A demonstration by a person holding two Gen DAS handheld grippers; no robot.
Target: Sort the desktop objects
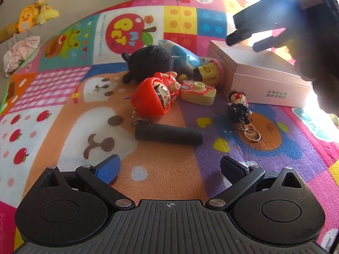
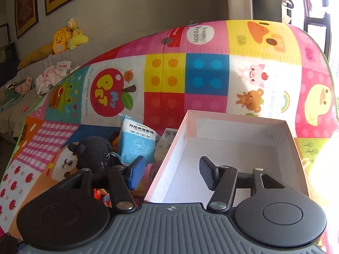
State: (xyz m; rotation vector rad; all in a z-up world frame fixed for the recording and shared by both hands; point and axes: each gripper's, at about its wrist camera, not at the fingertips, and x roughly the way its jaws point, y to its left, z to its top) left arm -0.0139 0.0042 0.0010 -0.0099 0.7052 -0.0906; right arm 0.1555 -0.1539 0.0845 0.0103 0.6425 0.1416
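In the left wrist view, the left gripper (image 1: 170,169) hung wide open and empty over the play mat (image 1: 53,114), with a black cylinder (image 1: 168,134) just beyond and a red doll (image 1: 153,97) farther. In the right wrist view, the right gripper (image 2: 172,174) gaped empty above the near left wall of the pink box (image 2: 169,158); a black plush (image 2: 95,154) lay left.

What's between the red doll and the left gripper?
In the left wrist view, a black cylinder lies on the mat between the red doll and the left gripper.

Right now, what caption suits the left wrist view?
Open left gripper faces a black cylinder, toys and a pink box.
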